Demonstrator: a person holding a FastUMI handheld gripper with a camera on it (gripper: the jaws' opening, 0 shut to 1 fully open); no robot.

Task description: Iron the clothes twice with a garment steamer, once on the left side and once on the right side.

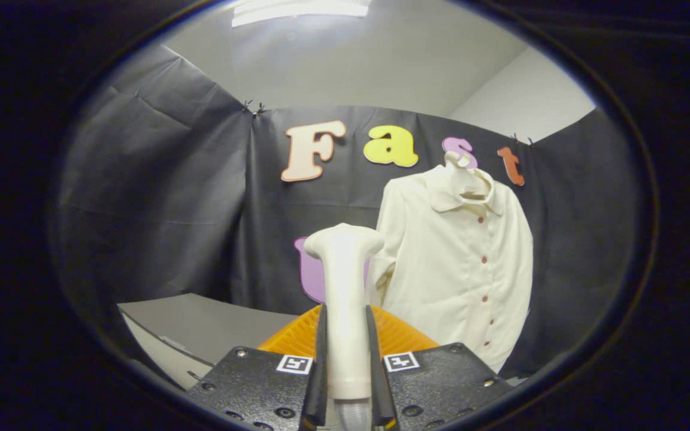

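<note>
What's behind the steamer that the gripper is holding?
Behind the steamer, clamped in the gripper, an orange ribbed thing shows on both sides, its middle covered. Farther back hangs the cream shirt against black cloth.

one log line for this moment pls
tool: shut on steamer | steamer: upright, short of shirt | shirt: hanging, buttoned

Fisheye atop hand-held gripper (345, 359), facing shirt (462, 263)
</note>
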